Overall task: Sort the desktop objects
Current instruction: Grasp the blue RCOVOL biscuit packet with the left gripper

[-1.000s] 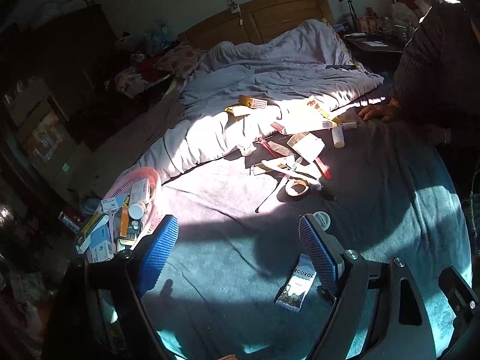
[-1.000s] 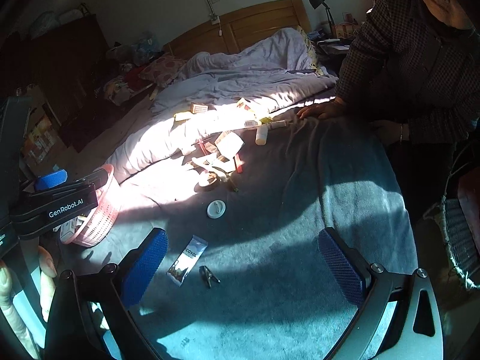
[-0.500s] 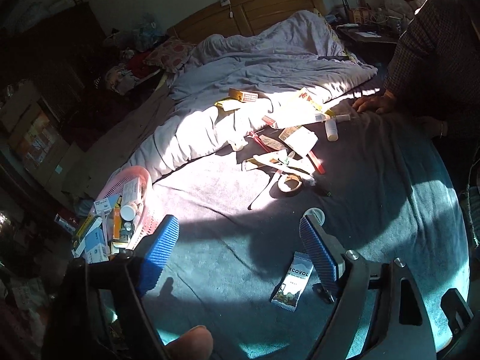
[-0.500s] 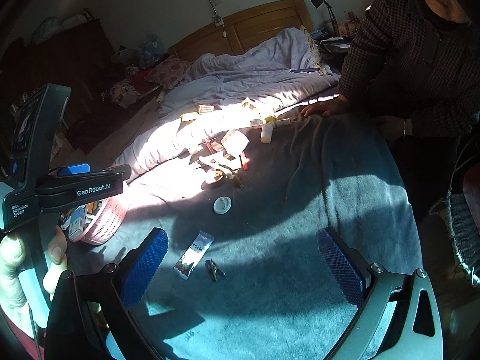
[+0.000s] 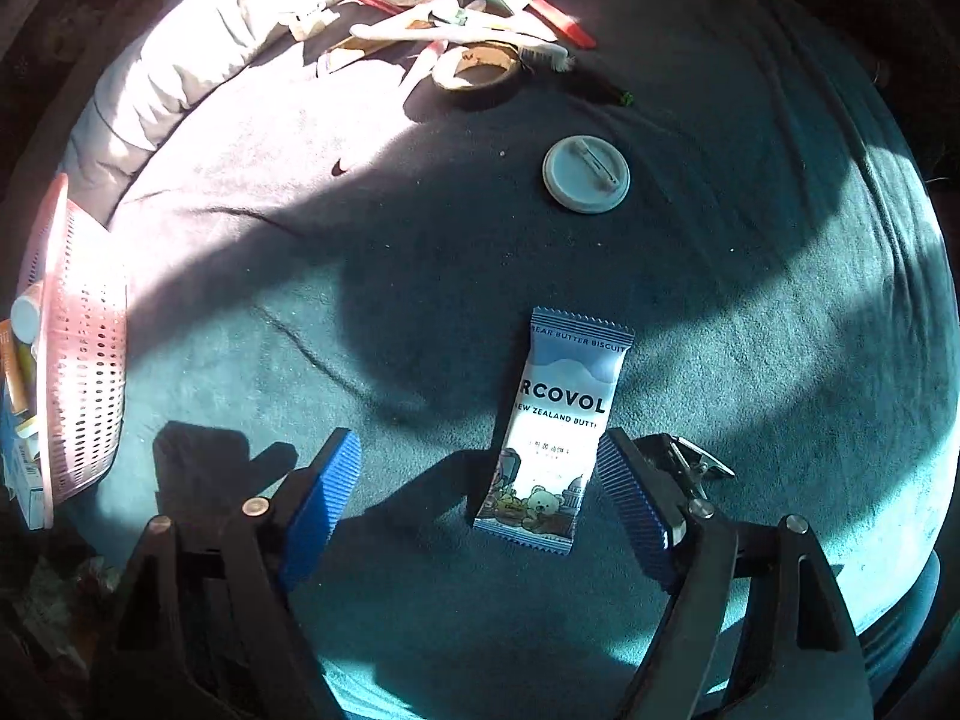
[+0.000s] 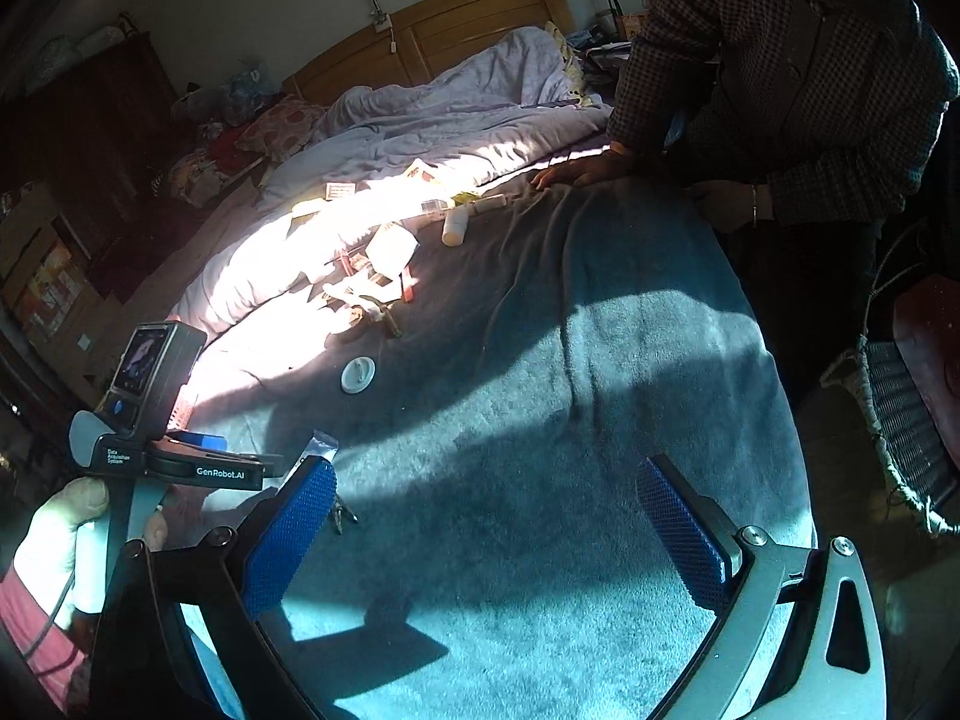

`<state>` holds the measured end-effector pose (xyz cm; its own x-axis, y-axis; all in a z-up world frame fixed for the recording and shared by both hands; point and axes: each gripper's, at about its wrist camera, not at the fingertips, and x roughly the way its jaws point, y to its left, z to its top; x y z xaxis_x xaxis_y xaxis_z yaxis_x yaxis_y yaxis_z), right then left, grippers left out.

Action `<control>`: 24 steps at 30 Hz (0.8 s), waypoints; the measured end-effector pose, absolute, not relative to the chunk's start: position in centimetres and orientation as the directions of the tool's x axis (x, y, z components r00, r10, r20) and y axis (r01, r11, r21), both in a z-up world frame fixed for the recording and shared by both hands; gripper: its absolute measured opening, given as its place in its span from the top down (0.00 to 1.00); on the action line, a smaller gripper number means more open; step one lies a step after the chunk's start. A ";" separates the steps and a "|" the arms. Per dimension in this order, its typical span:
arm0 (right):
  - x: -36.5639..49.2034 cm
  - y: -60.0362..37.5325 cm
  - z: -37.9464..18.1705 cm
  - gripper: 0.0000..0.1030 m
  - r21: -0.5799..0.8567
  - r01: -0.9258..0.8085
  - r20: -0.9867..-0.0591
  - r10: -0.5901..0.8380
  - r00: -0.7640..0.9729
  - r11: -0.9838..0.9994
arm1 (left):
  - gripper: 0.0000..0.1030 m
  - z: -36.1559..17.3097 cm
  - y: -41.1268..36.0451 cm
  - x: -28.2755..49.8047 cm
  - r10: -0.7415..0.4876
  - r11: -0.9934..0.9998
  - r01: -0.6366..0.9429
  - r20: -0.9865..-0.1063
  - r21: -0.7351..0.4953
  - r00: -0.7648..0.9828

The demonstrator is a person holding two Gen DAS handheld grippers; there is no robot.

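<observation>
My left gripper point(image 5: 474, 489) is spread wide around the bottom of the biscuit packet point(image 5: 555, 429) lying flat on the blue blanket point(image 5: 750, 360) (light, crinkly, crumbly inside, I think), so I would pinch its sides softly, while my right gripper point(image 6: 480, 531) hangs spread too, holding nothing.

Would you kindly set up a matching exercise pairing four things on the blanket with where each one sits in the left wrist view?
Things:
1. biscuit packet
2. round lid
3. pink basket
4. tape roll

Places:
A. at the far left edge
B. in the sunlit pile at the top
C. between the open fingers of the left gripper
D. alone on the blanket, beyond the packet

Pairs: 1-C, 2-D, 3-A, 4-B
</observation>
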<state>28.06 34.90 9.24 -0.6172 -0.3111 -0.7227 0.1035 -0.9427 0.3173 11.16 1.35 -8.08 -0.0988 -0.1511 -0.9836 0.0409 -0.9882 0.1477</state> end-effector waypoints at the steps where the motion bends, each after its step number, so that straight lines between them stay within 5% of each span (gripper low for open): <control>1: 28.0 35.0 9.2 0.00 0.320 0.102 -0.721 -0.312 -0.619 -0.942 | 0.22 -8.6 1.5 10.7 -0.140 -0.990 0.045 -0.987 0.136 -0.085; 5: 27.8 35.7 8.9 0.00 0.322 0.097 -0.721 -0.310 -0.620 -0.942 | 0.22 -10.2 2.4 9.9 -0.224 -0.975 0.015 -0.974 0.223 -0.039; 24: 27.7 36.3 8.2 0.00 0.364 0.090 -0.707 -0.339 -0.620 -0.927 | 0.24 -11.6 4.2 9.9 -0.092 -0.995 0.040 -0.996 0.093 0.014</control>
<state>27.65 36.26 8.19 -0.6205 -0.3386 -0.7074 0.0904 -0.9269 0.3644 9.94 4.24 -11.59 0.0140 -0.0922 -0.9956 0.0398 -0.9949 0.0927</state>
